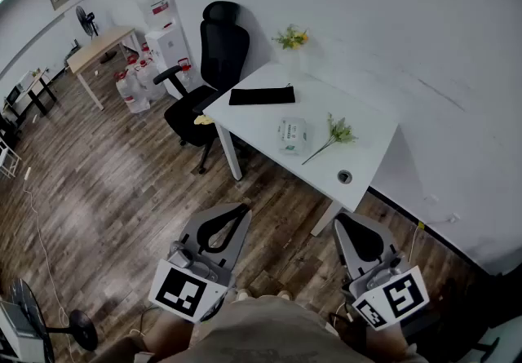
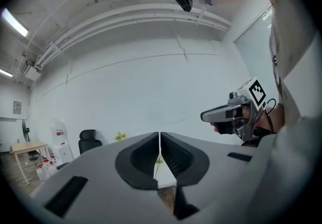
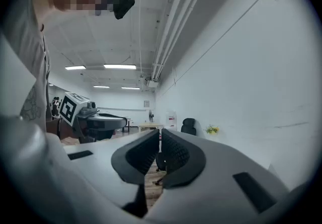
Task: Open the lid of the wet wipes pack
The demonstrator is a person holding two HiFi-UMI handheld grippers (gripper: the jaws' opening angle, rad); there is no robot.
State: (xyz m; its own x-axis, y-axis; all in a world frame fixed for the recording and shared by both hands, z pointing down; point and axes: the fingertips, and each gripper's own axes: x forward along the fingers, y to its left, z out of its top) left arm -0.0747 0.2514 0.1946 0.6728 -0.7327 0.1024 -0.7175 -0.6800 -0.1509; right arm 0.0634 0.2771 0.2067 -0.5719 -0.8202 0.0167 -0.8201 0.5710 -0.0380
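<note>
The wet wipes pack [image 1: 292,135], pale green and white, lies flat near the middle of the white table [image 1: 367,141], its lid down. Both grippers hang well short of the table, over the wooden floor, close to my body. My left gripper [image 1: 244,209] is shut, its jaws meeting tip to tip with nothing between them [image 2: 159,135]. My right gripper [image 1: 342,218] is shut and empty too [image 3: 160,132]. Each gripper view shows the other gripper beside it: the right gripper [image 2: 236,112] and the left gripper [image 3: 93,117]. I cannot make out the pack in either gripper view.
On the table lie a black pouch [image 1: 262,96] and a green flower sprig [image 1: 333,138]; a vase of yellow flowers [image 1: 291,39] stands at its far corner. A black office chair [image 1: 214,68] stands at the table's left. A water dispenser [image 1: 167,35] and several bottles [image 1: 134,80] stand beyond.
</note>
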